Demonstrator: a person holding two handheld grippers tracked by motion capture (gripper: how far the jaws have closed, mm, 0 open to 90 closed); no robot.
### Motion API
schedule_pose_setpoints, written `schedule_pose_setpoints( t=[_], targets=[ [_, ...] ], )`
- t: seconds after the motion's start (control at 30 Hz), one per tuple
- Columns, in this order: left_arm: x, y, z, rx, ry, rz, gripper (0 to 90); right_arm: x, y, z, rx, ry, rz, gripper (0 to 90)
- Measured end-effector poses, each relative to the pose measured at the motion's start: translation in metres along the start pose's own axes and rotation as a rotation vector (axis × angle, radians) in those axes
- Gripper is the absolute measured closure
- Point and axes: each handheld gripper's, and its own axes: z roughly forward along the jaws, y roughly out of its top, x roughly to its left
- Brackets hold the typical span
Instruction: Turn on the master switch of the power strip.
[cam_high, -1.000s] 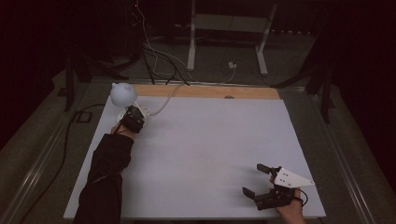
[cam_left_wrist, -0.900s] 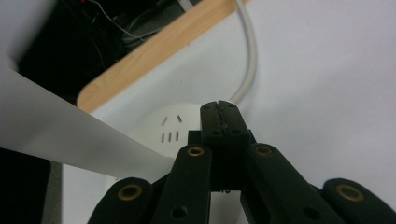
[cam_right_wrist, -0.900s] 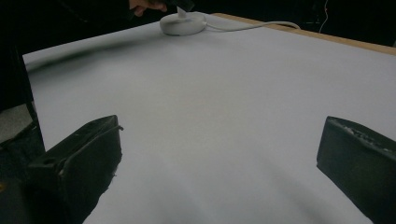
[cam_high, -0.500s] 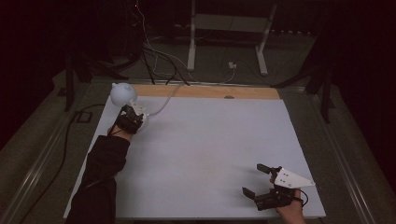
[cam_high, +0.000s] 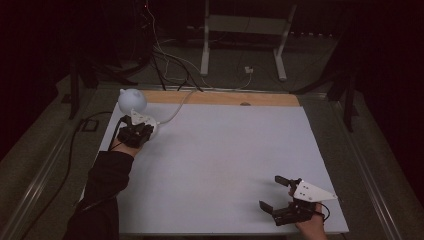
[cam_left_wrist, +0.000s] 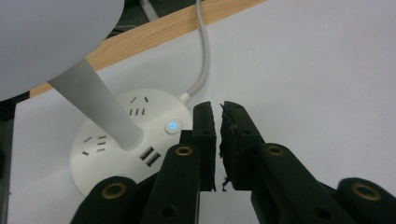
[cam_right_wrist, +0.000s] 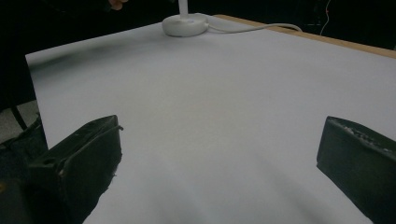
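Shifted since the earlier frames: left gripper (cam_left_wrist: 218, 140), drawn slightly back along the white table sheet (cam_high: 225, 160), now poised at the round white lamp base with sockets (cam_left_wrist: 116, 144). Lamp: pale globe shade (cam_high: 132, 100), grey stem (cam_left_wrist: 93, 100), white cord (cam_left_wrist: 204, 51) trailing to the wooden edge. Lit blue power button (cam_left_wrist: 173, 126) lies just left of the jaw tips, which are pressed together on nothing. Right gripper (cam_high: 281, 195): near corner, well apart, jaws spread wide. Left hand nearer.

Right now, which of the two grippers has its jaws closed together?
The left gripper, at the lamp's round socket base, has its jaws pressed nearly together. The right gripper, near the table's front right corner, is wide open.
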Motion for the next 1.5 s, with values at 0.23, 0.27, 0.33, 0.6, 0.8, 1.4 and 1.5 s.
schedule_pose_setpoints(
  t=[0.23, 0.27, 0.33, 0.6, 0.8, 1.4, 1.5],
  targets=[
    [-0.003, 0.001, -0.007, 0.025, -0.098, -0.033, 59.4, -0.001, 0.000, 0.000, -0.002, -0.001, 0.002, 0.0],
    [-0.003, 0.000, -0.007, 0.033, -0.112, -0.038, 54.5, 0.000, 0.000, -0.001, -0.003, -0.001, 0.002, 0.0],
    [-0.005, 0.000, -0.008, 0.053, -0.125, -0.037, 45.5, 0.000, 0.000, -0.001, -0.003, -0.001, 0.002, 0.0],
    [-0.008, -0.003, -0.011, 0.100, -0.154, -0.056, 8.3, 0.000, 0.000, -0.001, -0.004, -0.002, 0.001, 0.0],
    [-0.009, -0.008, -0.020, 0.061, -0.189, -0.081, 0.2, 0.000, 0.001, 0.000, -0.004, 0.000, 0.000, 0.0],
    [-0.024, -0.047, -0.044, 0.027, -0.265, -0.057, 0.2, 0.001, 0.001, 0.000, -0.006, 0.003, -0.002, 0.0],
    [-0.028, -0.055, -0.047, 0.028, -0.282, -0.051, 0.2, 0.001, 0.001, 0.000, -0.003, 0.004, -0.003, 0.0]
  ],
)
